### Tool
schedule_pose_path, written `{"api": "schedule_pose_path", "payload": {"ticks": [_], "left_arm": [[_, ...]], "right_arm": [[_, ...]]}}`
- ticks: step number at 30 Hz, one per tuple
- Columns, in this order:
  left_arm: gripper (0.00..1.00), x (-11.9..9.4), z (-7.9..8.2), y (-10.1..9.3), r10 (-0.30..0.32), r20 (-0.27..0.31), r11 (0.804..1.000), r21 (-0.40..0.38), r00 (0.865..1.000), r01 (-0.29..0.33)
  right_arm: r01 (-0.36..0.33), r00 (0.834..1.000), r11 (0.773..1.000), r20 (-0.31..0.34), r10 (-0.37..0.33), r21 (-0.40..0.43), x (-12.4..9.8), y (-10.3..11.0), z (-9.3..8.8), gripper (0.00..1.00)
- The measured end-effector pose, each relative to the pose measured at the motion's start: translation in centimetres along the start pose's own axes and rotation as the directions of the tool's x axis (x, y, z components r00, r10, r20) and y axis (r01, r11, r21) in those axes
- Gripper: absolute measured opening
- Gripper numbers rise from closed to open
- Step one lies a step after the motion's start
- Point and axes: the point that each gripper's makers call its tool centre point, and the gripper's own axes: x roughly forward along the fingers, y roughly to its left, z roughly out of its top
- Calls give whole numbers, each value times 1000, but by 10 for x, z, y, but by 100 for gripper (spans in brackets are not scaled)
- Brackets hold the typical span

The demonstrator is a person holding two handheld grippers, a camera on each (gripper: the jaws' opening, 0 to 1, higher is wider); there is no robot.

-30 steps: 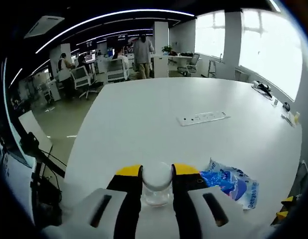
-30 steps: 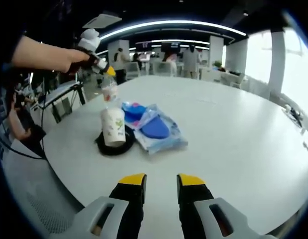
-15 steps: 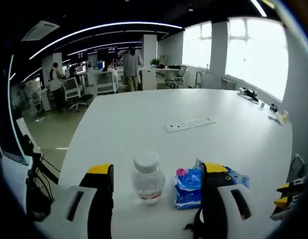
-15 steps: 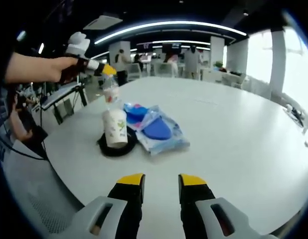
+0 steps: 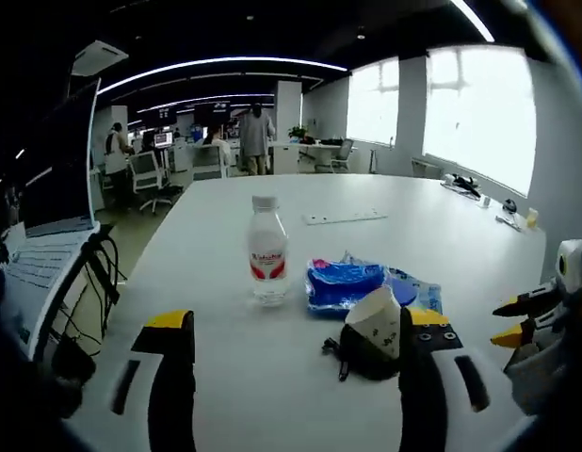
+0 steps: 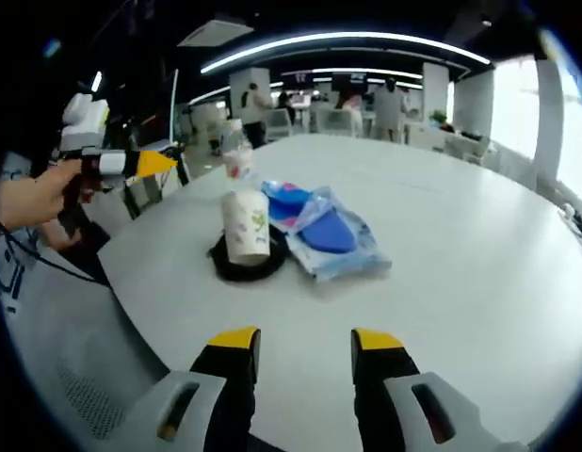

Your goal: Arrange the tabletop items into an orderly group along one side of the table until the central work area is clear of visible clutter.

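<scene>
While the left gripper [image 5: 289, 353] hangs just off the table edge with its jaws spread wide and holding nothing, the water bottle [image 5: 268, 251] stands upright on the white table [image 5: 366, 193], free of the jaws and just beside the blue plastic packet [image 5: 352, 283]. Nearer that camera a paper cup [image 5: 376, 320] sits on a dark round object [image 5: 366, 356] — in the left gripper view the cup looks tilted, though lens distortion may account for this. From the right gripper view the same cluster reads plainly: cup [image 6: 246, 224] upright on the dark round object [image 6: 246, 265], packet [image 6: 329, 233] touching its far side, bottle [image 6: 237, 152] behind, all near one table edge. The right gripper [image 6: 305, 353], jaws parted moderately and empty, waits well apart from the group over bare tabletop. A white power strip [image 5: 344, 217] lies alone farther out on the table, the one item apparently not gathered. Judged risks from here: the tall, narrow bottle could topple if a jaw clips it in passing; the cup, perched on the soft-looking dark object, could tip if that base is nudged; and a push on the packet would likely shove both neighbours — all three stand close to the edge.
</scene>
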Motion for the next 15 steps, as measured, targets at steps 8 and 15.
{"api": "schedule_pose_path", "payload": {"ticks": [8, 15], "left_arm": [[91, -47, -39, -28, 90, 23, 996, 18, 996, -90], [88, -51, -56, -38, 131, 63, 985, 104, 989, -138]], "right_arm": [[-120, 993, 990, -19, 119, -79, 2, 28, -3, 41], [-188, 982, 973, -47, 183, -132, 1, 47, -9, 39]]}}
